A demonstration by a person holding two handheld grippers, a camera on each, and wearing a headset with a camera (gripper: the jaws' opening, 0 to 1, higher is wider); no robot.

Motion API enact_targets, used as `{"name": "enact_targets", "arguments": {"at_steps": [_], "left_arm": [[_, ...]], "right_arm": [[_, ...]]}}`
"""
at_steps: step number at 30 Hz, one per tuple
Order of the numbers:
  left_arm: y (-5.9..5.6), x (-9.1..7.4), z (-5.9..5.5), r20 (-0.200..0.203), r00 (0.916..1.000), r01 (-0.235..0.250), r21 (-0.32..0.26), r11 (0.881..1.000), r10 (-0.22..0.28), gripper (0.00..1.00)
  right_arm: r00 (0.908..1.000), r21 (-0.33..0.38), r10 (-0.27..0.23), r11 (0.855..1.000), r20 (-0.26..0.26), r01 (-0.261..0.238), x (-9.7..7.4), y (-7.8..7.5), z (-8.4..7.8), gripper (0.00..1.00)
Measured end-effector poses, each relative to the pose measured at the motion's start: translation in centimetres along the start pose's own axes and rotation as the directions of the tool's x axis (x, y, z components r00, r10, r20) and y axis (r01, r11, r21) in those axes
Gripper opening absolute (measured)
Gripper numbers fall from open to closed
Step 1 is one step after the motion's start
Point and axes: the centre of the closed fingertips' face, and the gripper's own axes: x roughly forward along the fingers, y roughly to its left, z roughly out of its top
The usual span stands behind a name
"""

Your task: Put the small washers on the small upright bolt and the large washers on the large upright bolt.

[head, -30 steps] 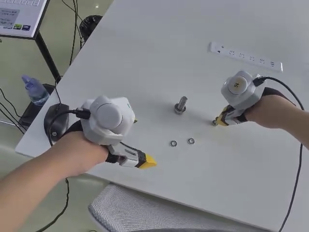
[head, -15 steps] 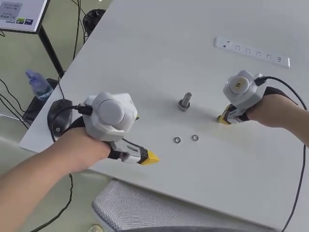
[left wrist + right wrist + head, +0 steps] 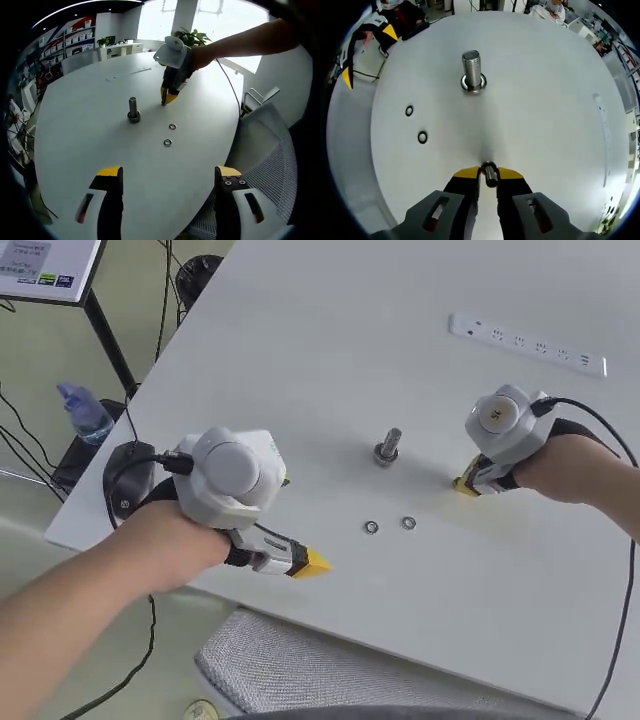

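Presently right gripper (image 3: 489, 176) pinches the small upright bolt (image 3: 490, 170), its base hidden between the jaws. Left gripper (image 3: 167, 172) gapes wide, empty, above the table (image 3: 300, 340) edge. Two washers (image 3: 371, 527) lie near the large bolt (image 3: 388, 447).

I am logging: large bolt (image 3: 388, 446) standing upright, threaded end up | left washer (image 3: 371, 528), right washer (image 3: 408, 523) lying flat, side by side, near it | small bolt (image 3: 489, 172) standing upright, apart.
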Motion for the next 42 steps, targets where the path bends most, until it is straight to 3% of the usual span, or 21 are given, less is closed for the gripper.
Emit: {"name": "enact_targets", "arguments": {"at_steps": [13, 18, 32, 42], "left_arm": [[-0.2, 0.1, 0.0, -0.004, 1.0, 0.002, 0.001, 1.0, -0.002, 0.74], [0.0, -0.1, -0.2, -0.006, 1.0, -0.001, -0.004, 1.0, 0.001, 0.74], [-0.1, 0.0, -0.4, -0.007, 1.0, -0.001, -0.001, 1.0, 0.001, 0.73], [-0.3, -0.3, 0.0, 0.0, 1.0, -0.002, 0.01, 1.0, 0.002, 0.73]], "right_arm": [[1.0, 0.003, -0.004, 1.0, 0.001, 0.004, 0.0, 0.0, -0.1, 0.14], [0.9999, 0.003, -0.003, 1.0, 0.014, 0.003, 0.1, 0.0, 0.2, 0.19], [0.9999, -0.014, 0.007, 1.0, 0.01, -0.007, 0.0, -0.4, 0.5, 0.23], [0.9999, -0.002, 0.01, 1.0, 0.012, -0.01, -1.1, -0.6, 0.7, 0.25]]}}
